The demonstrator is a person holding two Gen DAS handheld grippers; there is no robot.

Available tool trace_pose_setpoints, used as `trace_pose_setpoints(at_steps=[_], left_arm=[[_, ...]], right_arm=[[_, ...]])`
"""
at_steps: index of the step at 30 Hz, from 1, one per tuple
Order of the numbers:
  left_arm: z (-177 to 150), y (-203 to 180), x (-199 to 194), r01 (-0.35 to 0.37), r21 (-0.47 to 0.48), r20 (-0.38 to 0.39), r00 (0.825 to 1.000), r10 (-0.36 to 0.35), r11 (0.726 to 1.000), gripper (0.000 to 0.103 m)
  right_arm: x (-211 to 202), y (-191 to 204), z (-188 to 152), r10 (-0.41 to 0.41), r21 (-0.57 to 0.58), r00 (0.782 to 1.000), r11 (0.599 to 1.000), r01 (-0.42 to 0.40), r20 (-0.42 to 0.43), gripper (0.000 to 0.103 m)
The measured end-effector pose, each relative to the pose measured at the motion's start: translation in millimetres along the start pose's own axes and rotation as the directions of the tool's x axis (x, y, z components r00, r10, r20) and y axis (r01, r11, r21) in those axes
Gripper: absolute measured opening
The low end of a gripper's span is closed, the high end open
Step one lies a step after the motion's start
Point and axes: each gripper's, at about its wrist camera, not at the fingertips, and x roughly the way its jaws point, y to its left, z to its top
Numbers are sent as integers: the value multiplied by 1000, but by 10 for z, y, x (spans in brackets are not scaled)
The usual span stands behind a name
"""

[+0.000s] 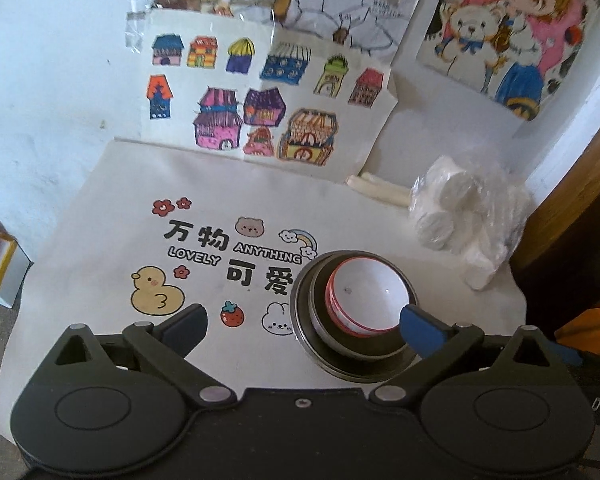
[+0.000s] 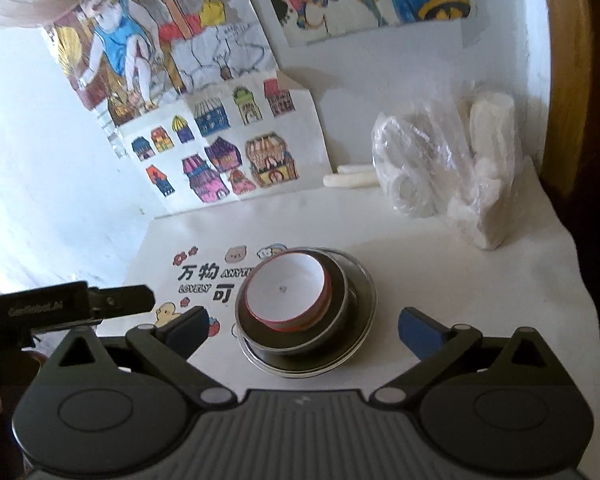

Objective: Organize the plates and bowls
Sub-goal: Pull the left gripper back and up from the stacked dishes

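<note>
Stack looks built: white bowl (image 2: pixel 286 290) with the red rim sits inside a dark metal bowl (image 2: pixel 296 332), and that sits on a steel plate (image 2: pixel 360 340), all nested on the printed cloth (image 2: pixel 440 280) toward its near-right part. In the left wrist view the same stack is right of centre, white bowl (image 1: pixel 366 300) tilted a bit toward the left inside the dark metal bowl (image 1: pixel 352 356); it doesn't sit dead centre. My left gripper (image 1: pixel 304 326) has its fingers spread wide and holds nothing; the blue right fingertip (image 1: pixel 418 326) overlaps the stack's rim in the view, but I can't tell if it touches or just hovers above. My right gripper (image 2: pixel 304 330) is also spread wide with nothing in it, the stack lying between and just beyond the fingertips. The left gripper's body shows at the left edge of the right wrist view, apart from the stack. My read: the nesting step is essentially done, what's left is squaring up the white bowl or clearing out. I see no other plates or bowls in either view, so probably no further pickups. If I tidy, the next move calls for a light nudge on the red rim from one side only, low force, since the metal bowl likely slides on the plate. The bag of white rolls (image 2: pixel 432 160) and the drawings (image 2: pixel 220 152) on the wall are well apart from the stack, no clearance issue. Otherwise lift both grippers straight up to avoid clipping the rim.
</note>
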Motion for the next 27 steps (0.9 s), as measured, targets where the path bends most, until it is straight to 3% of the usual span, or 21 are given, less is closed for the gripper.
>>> trace_pose_setpoints(at_steps=[6, 11, 18, 27], left_arm=[[-134, 105, -259, -37, 51, 85, 996, 32, 998, 102], [-205, 257, -461, -3, 109, 130, 992, -11, 994, 102], [-304, 552, -720, 56, 208, 146, 985, -88, 977, 102], [-468, 1027, -959, 46, 239, 147, 986, -83, 970, 102]], right_arm=[[-178, 150, -100, -25, 14, 998, 1000, 24, 63, 103], [-238, 355, -231, -55, 41, 993, 998, 51, 100, 103], [-317, 765, -494, -127, 93, 981, 989, 114, 150, 103], [-537, 1316, -925, -218, 106, 958, 974, 201, 186, 103]])
